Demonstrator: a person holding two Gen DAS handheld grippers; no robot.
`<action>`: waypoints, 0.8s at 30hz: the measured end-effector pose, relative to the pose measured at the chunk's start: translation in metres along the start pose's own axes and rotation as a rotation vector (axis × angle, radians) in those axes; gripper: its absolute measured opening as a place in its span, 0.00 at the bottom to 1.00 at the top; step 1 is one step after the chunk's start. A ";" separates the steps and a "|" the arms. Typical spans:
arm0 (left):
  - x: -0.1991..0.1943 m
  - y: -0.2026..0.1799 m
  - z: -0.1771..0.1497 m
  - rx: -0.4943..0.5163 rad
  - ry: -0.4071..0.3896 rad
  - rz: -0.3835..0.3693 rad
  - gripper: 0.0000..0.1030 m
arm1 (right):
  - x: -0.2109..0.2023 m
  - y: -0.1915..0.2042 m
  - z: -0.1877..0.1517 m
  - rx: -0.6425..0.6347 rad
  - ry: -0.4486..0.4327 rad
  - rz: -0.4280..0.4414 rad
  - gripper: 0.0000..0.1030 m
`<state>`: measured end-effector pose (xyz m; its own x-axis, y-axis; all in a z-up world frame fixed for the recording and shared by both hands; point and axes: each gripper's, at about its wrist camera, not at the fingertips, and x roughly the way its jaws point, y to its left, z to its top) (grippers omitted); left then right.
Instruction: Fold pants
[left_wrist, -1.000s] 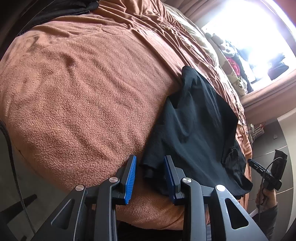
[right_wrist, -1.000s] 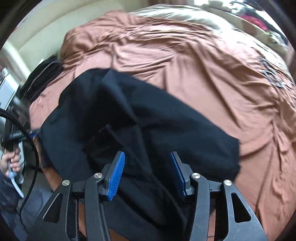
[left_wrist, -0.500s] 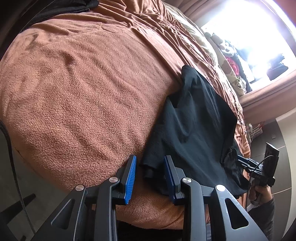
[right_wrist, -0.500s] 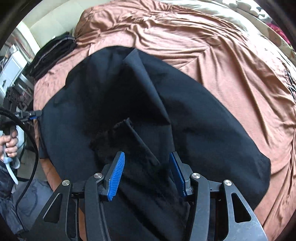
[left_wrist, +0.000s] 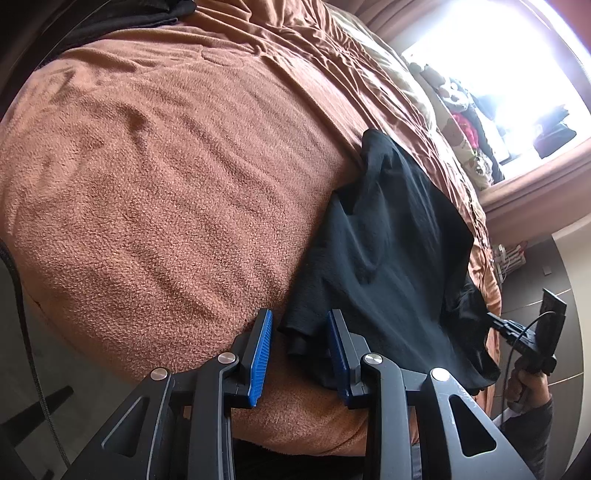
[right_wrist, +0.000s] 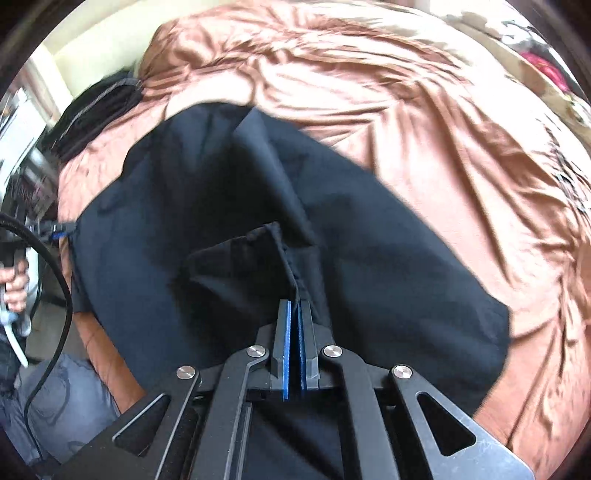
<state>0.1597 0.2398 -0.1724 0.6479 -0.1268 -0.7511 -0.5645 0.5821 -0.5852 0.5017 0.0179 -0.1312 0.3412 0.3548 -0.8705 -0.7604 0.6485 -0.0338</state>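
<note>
At the near edge of the bed (left_wrist: 166, 192), black pants (right_wrist: 229, 206) lie spread on a brown blanket. The right hand-held gripper (right_wrist: 294, 306), jaws just closed, pinches a raised fold of the fabric. The left hand-held gripper (left_wrist: 299, 339) stands apart around a pants corner, pads not pressing.

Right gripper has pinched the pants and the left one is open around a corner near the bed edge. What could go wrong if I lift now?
The right gripper bites only a thin ridge of the black pants, so the cloth may slip out. The left gripper is open around the corner, so a one-sided lift could bunch the pants or drag them off the blanket edge.
</note>
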 end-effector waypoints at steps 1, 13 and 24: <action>0.000 0.000 0.000 -0.001 0.000 0.000 0.32 | -0.005 -0.005 -0.001 0.021 -0.013 -0.012 0.00; -0.001 -0.003 -0.001 0.003 -0.005 0.012 0.32 | -0.054 -0.066 -0.028 0.310 -0.129 -0.195 0.00; 0.006 -0.008 0.001 0.008 0.003 0.024 0.33 | -0.059 -0.077 -0.048 0.489 -0.098 -0.235 0.08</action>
<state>0.1682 0.2352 -0.1719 0.6324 -0.1154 -0.7660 -0.5759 0.5913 -0.5646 0.5135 -0.0854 -0.1008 0.5389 0.2086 -0.8162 -0.3201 0.9469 0.0307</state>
